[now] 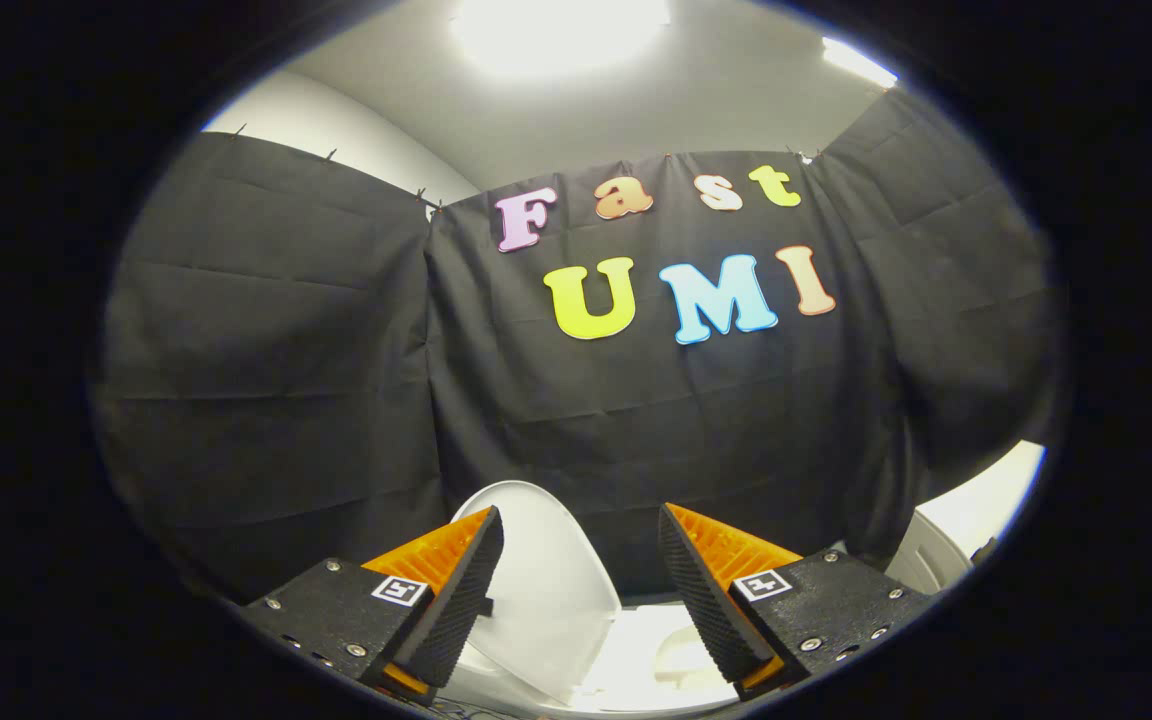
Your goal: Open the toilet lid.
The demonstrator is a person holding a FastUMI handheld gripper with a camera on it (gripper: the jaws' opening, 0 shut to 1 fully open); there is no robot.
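The white toilet lid (536, 580) stands raised, leaning back toward the black cloth wall. It sits just ahead of my left finger (456, 600) and partly between the two fingers. Below it the white toilet seat and bowl rim (636, 660) show between the fingers. My gripper (581, 530) is open, with a wide gap between its fingers, and nothing is pressed between them. Whether the left finger touches the lid I cannot tell.
Black cloth walls close the booth behind and on both sides. A white rounded object (946, 545) stands past the right finger, at the foot of the right wall. Bright ceiling lights (556, 30) shine overhead.
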